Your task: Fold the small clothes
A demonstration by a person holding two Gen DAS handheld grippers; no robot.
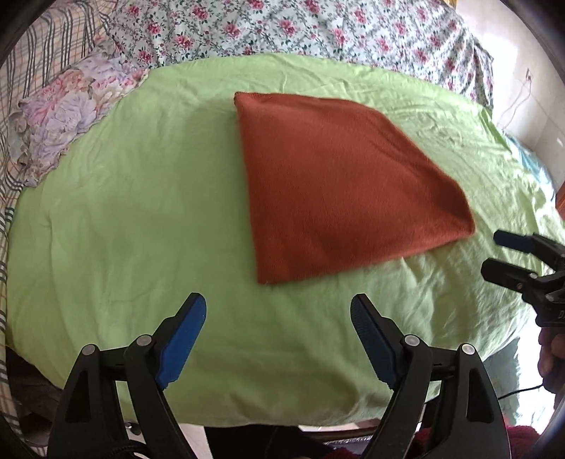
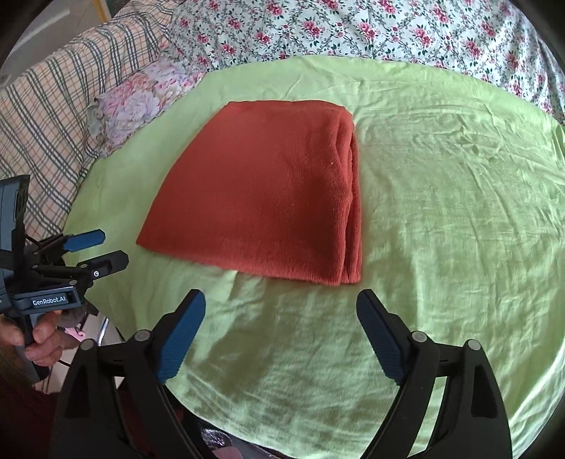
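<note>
Inventory from my two wrist cameras: one rust-red knit garment (image 2: 261, 190), folded into a flat stack with layered edges on its right side, lying on one light green sheet (image 2: 441, 212) — nothing touches it. One floral pillow (image 2: 141, 102) sits beyond the sheet's far left edge, beside one plaid cover (image 2: 53, 106) and one rose-print quilt (image 2: 353, 31). Two grippers: my left gripper (image 1: 279, 317) spread wide, empty; my right gripper (image 2: 280, 314) likewise wide, empty — both near the garment's front edge.
</note>
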